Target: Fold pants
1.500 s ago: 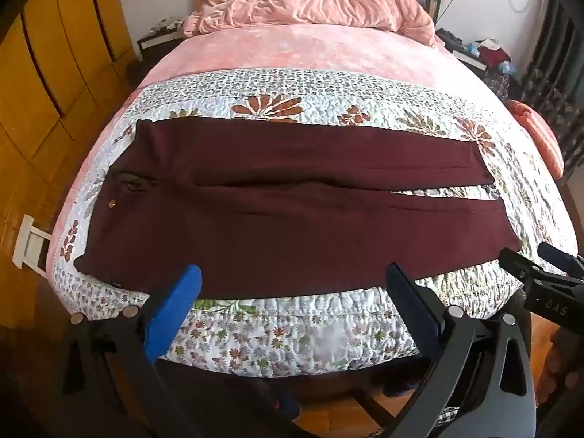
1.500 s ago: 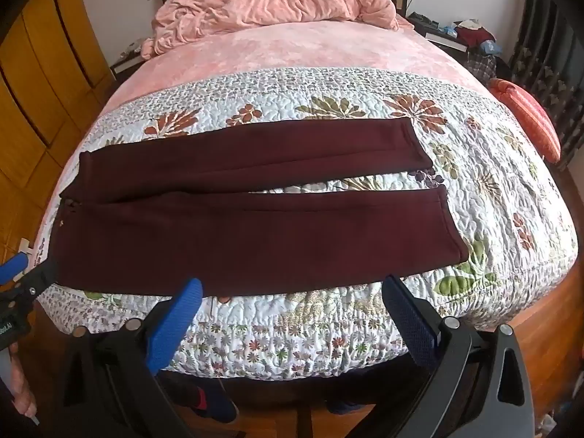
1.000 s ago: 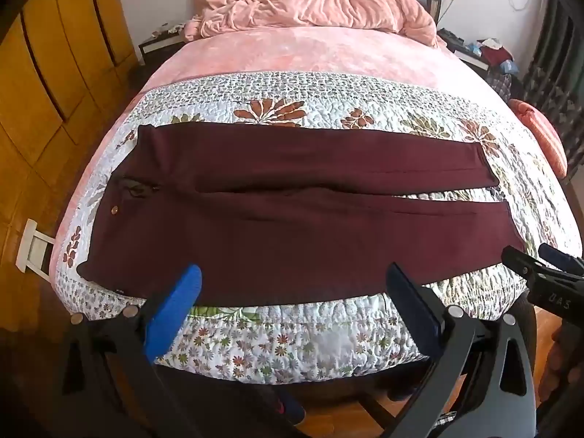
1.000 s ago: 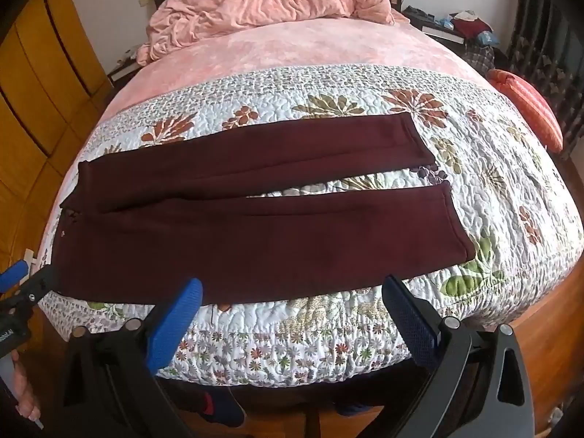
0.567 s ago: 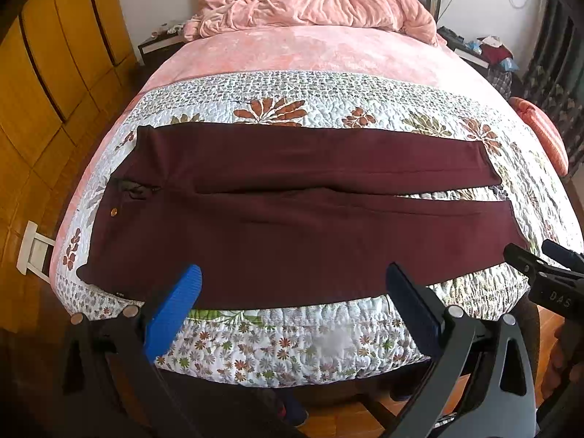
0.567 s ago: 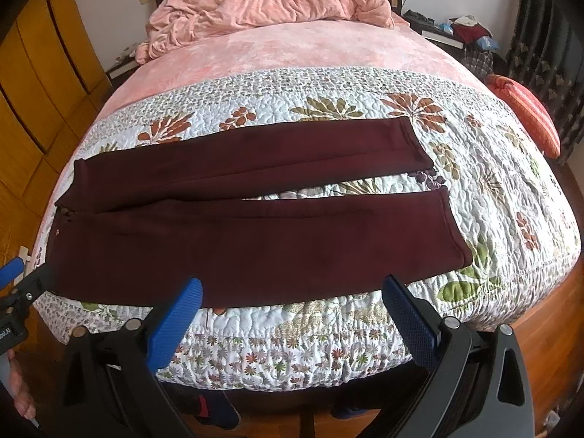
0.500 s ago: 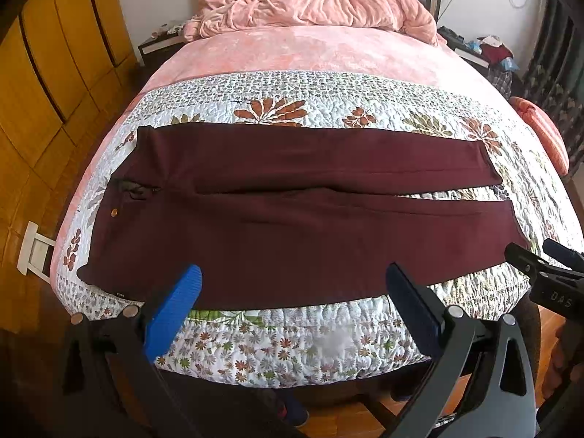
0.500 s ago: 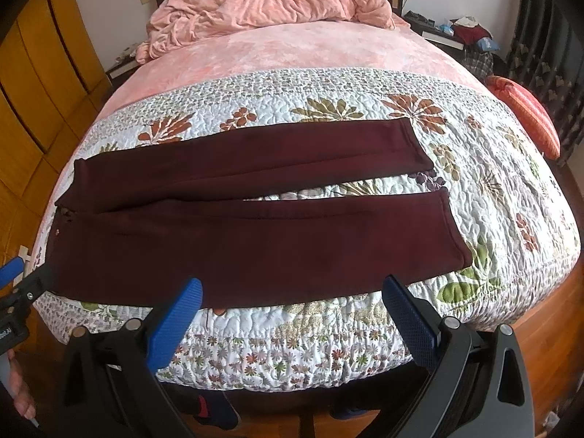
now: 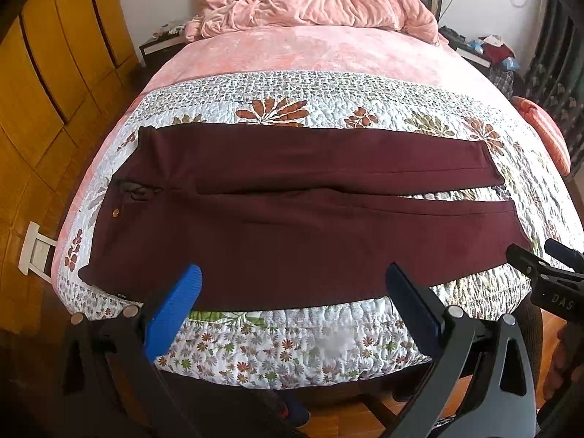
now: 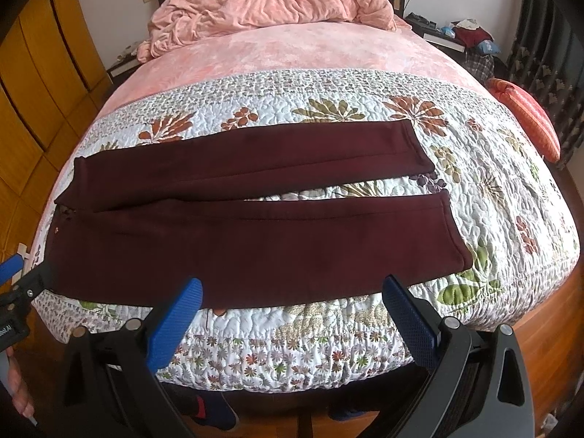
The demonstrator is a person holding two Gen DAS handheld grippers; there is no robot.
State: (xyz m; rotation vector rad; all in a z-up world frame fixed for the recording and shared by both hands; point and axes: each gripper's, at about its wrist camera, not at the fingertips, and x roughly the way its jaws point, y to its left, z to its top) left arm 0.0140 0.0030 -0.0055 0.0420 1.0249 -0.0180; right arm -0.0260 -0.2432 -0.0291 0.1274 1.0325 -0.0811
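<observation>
Pants: maroon, laid flat and unfolded across a floral quilt on the bed, waistband beyond the left finger, hems beyond the right finger, legs parted by a narrow gap.

Left gripper: fingers spread wide, nothing held; tips are seen over the near edge of the pants, contact cannot be told.

Right gripper: fingers likewise held wide apart and empty, tips over the near leg's lower edge.

Pink blanket: bunched at the headboard, well beyond both fingertips.

Orange cushion: far to the right-finger side, past the bed's edge.
</observation>
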